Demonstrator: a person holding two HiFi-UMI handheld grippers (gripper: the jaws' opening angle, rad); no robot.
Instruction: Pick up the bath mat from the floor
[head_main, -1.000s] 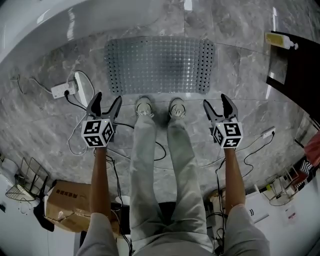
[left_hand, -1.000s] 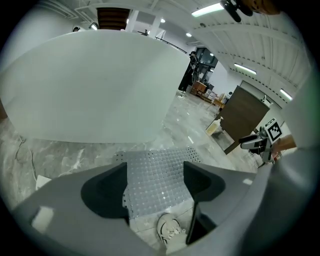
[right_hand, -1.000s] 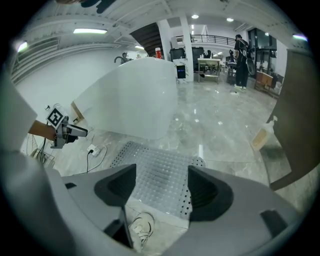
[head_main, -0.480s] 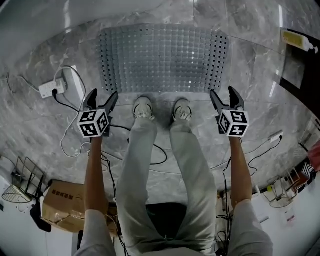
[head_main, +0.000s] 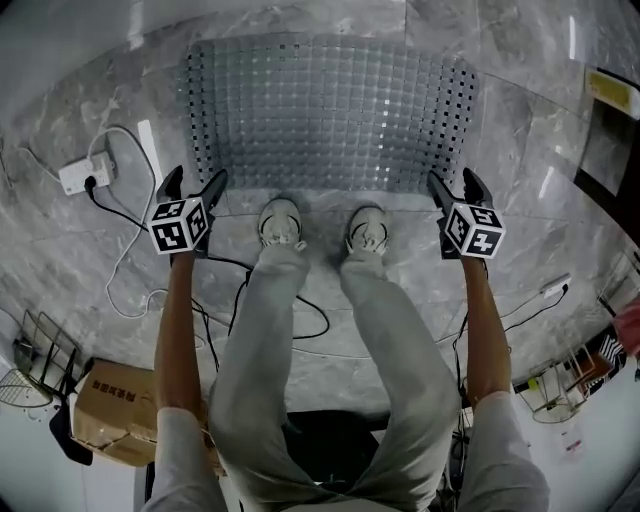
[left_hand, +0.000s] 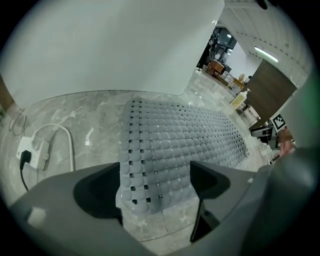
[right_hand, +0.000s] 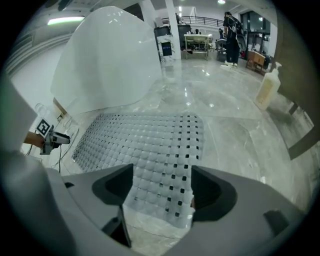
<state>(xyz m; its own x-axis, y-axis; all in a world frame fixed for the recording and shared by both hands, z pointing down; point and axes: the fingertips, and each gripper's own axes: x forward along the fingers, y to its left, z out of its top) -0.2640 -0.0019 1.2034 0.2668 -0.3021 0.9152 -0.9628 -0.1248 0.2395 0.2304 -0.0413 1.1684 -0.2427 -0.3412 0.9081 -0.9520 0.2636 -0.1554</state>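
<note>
The bath mat (head_main: 325, 110) is laid flat on the marble floor (head_main: 520, 150) in the upper middle of the head view. The left gripper (head_main: 195, 180) is held at its lower left corner, the right gripper (head_main: 452, 180) at its lower right. Both pairs of jaws are being opened, and a mat corner is framed between each pair, not pressed.

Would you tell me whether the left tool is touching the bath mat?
Cannot tell. In the left gripper view a corner of the bath mat lies flat between the opening jaws of the left tool, but neither contact nor a gap shows.
</note>
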